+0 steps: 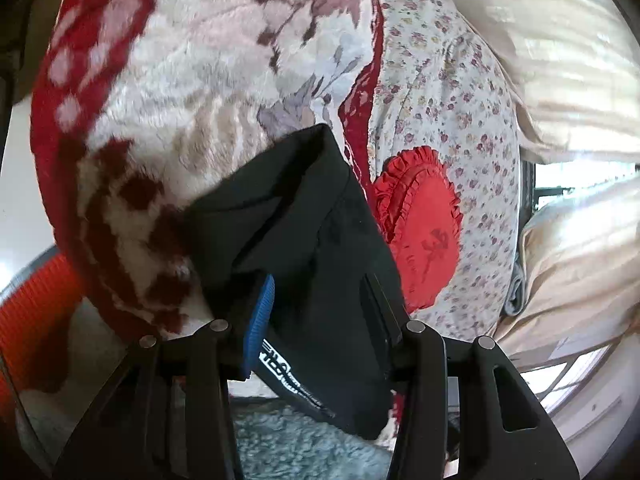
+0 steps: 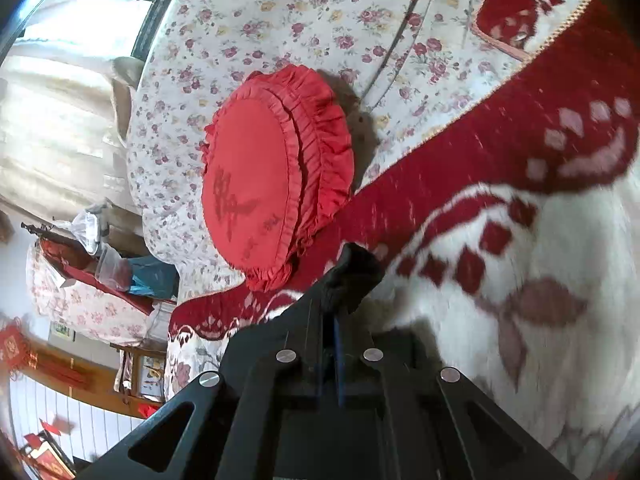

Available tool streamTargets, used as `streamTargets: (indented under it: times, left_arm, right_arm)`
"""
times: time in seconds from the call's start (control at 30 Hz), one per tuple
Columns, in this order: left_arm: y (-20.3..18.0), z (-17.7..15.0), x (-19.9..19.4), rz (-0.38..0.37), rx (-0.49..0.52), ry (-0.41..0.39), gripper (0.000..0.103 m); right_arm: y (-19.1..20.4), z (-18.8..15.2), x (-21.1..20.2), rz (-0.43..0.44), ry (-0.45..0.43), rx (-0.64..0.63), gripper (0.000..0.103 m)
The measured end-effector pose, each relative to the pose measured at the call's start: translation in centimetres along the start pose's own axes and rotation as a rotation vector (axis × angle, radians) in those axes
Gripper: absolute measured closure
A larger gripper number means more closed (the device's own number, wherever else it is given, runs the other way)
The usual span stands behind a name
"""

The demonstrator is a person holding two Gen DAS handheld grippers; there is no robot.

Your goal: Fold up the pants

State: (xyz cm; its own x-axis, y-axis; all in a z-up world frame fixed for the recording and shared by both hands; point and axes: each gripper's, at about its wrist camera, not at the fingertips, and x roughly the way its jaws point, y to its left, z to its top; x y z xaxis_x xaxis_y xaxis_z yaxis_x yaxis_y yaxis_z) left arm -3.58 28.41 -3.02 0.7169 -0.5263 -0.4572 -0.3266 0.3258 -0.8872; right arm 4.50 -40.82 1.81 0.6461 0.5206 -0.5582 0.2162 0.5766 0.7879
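Two grips are on the pants [image 1: 304,216] at once, one in each hand, and both hold the black cloth up off the bed. My left gripper [image 1: 320,312] has its fingers clamped on a thick bunch of fabric; the blue pad [image 1: 260,316] presses one side, and a printed white label sits at about 6 o'clock from the pinch. From there the cloth runs away from me toward 12 o'clock, ending in a squared edge over the red-and-white blanket [image 1: 168,92]. My right gripper [image 2: 340,320] has its fingers drawn nearly together on a thin tip of the same black cloth, which pokes out at 12 o'clock just past the fingers.

I judge the long axis of the pants to span between my two hands, though neither camera shows the stretch between them, so that is a guess. Below lies the blanket, and the red ruffled cushion [image 2: 256,176] sits at 10 o'clock in the right view, on the floral sheet [image 2: 320,12]. The left hand carries the bulk, so the lighter right end seems easier to swing over for the fold.
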Motion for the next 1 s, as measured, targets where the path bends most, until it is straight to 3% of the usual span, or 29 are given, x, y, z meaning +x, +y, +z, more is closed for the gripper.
streamTargets:
  times: [0.07,0.2,0.23,0.27,0.3,0.47,0.57,0.7,0.77,0.8,0.87,0.93,1.0]
  left_arm:
    - [0.1,0.1,0.3,0.015,0.004,0.008,0.053]
    - [0.5,0.1,0.9,0.041,-0.02,0.012,0.053]
    - [0.2,0.0,1.0,0.052,-0.003,0.005,0.059]
    - [0.0,-0.1,1.0,0.064,0.017,0.0,0.093]
    - [-0.5,-0.1,1.4,0.075,0.057,0.027,0.103]
    - [-2.4,-1.0,0.5,0.105,0.18,0.016,0.103]
    - [-4.3,-0.6,-1.0,0.061,0.246,-0.031,0.103]
    - [-5.1,0.9,-2.4,-0.019,0.235,-0.05,0.103]
    - [-3.9,0.7,-2.2,-0.035,0.159,-0.019,0.103]
    - [-3.3,0.5,-2.0,-0.04,0.126,-0.004,0.099]
    - [-1.8,-0.1,-1.1,-0.038,0.052,0.034,0.06]
    - [-0.4,-0.8,-0.1,-0.024,-0.016,0.035,0.05]
    - [0.4,-1.2,0.7,-0.023,-0.047,0.058,0.05]
  right_arm:
    - [0.5,-0.6,0.9,-0.017,0.009,-0.02,0.099]
    - [0.3,-1.1,2.0,-0.027,0.023,-0.011,0.099]
    - [0.3,-1.0,2.0,-0.026,0.022,-0.012,0.099]
    - [0.4,-1.0,1.9,-0.024,0.022,-0.014,0.099]
    - [0.5,-0.9,1.7,-0.024,0.016,-0.023,0.099]
    - [1.0,-0.5,0.0,0.008,0.0,-0.034,0.099]
    - [1.1,-0.4,-1.2,0.031,-0.001,-0.039,0.099]
    - [1.1,-0.4,-2.5,0.045,-0.002,-0.06,0.099]
    - [0.7,-0.4,-2.6,0.05,0.002,-0.058,0.099]
    - [0.4,-0.4,-2.5,0.054,0.009,-0.051,0.099]
    - [0.1,-0.7,-2.1,0.047,0.021,-0.053,0.099]
    - [-0.1,-1.0,-1.4,0.047,0.04,-0.044,0.099]
    - [-0.1,-1.6,-0.7,0.041,0.058,-0.044,0.099]
